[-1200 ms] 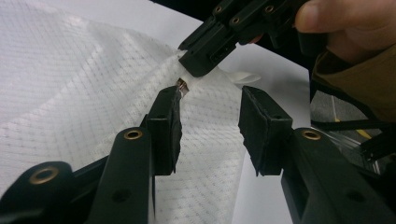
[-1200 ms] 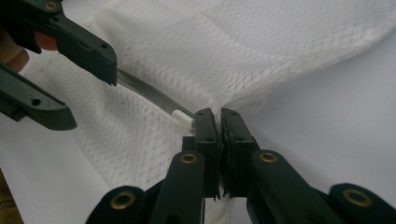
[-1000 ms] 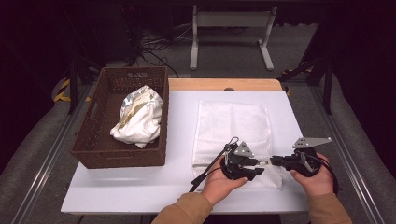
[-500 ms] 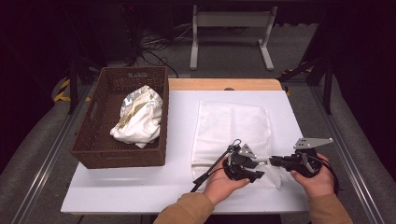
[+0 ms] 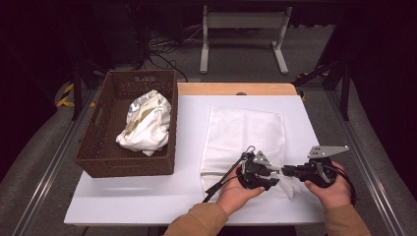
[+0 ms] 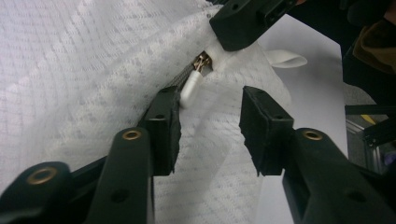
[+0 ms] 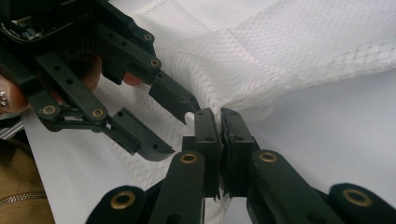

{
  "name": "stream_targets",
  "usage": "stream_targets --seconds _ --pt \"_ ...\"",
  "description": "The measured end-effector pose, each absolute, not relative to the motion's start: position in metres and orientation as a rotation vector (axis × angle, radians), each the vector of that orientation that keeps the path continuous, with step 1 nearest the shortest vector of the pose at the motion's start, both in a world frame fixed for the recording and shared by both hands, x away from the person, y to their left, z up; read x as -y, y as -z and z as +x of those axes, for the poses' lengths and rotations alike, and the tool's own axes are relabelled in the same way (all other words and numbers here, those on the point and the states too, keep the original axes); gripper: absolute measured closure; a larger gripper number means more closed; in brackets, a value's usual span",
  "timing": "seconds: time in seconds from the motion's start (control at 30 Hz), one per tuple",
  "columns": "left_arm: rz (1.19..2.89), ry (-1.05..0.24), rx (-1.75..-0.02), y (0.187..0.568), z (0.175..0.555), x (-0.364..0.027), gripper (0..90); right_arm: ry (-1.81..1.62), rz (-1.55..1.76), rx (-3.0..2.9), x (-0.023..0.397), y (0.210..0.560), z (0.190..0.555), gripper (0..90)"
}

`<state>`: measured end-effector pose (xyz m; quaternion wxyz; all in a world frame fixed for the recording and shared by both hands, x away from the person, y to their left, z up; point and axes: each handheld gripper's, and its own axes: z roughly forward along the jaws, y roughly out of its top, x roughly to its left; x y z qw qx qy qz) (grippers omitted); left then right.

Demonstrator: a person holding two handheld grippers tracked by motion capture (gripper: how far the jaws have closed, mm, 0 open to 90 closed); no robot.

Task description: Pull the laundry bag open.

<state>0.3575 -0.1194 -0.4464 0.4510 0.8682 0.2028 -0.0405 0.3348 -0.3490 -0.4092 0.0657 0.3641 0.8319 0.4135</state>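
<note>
A white mesh bag [image 5: 244, 135] lies flat on the counter [image 5: 147, 196], its near corner pinched in the right tool [image 7: 219, 122]. The left tool [image 6: 208, 123], half open, has just been closing around the zipper pull [image 6: 191, 86], having edged slightly nearer than before.

A white worktop [image 5: 147, 196] stands on grey floor [image 5: 236, 64]; beyond the worktop, a white metal stand [image 5: 243, 29], tangled cables [image 5: 164, 46], dark surroundings.
</note>
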Motion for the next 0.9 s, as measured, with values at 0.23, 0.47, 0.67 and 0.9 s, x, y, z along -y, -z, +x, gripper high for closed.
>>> stream_targets --seconds 0.23,0.47,0.67,0.9 --pt "2.149 0.098 -0.486 0.4444 0.3552 0.1244 75.3 -1.256 1.095 -2.513 0.3489 0.4089 0.3346 87.0" --pt "2.16 0.079 -0.511 0.4439 0.3579 0.1228 86.0 -1.264 1.094 -2.509 0.3501 0.4084 0.3343 86.9" --pt "2.168 0.061 -0.507 0.4427 0.3562 0.1228 86.5 -1.266 1.092 -2.51 0.3498 0.4083 0.3343 86.9" --pt "2.173 0.052 -0.509 0.4402 0.3548 0.1217 86.8 -1.254 1.087 -2.506 0.3483 0.4066 0.3332 86.9"
